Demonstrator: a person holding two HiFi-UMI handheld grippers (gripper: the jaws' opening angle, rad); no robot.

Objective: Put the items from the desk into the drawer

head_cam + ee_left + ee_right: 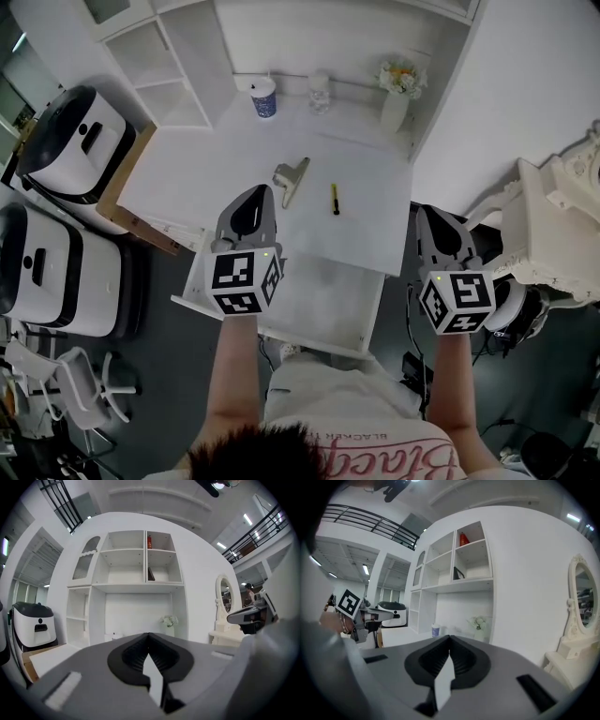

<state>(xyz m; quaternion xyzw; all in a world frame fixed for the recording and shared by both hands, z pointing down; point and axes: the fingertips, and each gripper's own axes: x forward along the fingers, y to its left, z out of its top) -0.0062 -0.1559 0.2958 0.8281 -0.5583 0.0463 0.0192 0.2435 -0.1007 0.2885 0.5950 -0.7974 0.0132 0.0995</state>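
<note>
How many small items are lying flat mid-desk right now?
2: a metal clip just ahead of the left gripper, and a yellow pen right of it. More may sit hidden under that gripper.

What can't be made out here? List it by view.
Head view: the left gripper covers the left end of the open drawer.
Head view: print on the blue cup is too small to read.
Left gripper view: the gripper's own body hides the metal clip and yellow pen.
Left gripper view: the red thing on the top shelf is too small to name.
</note>
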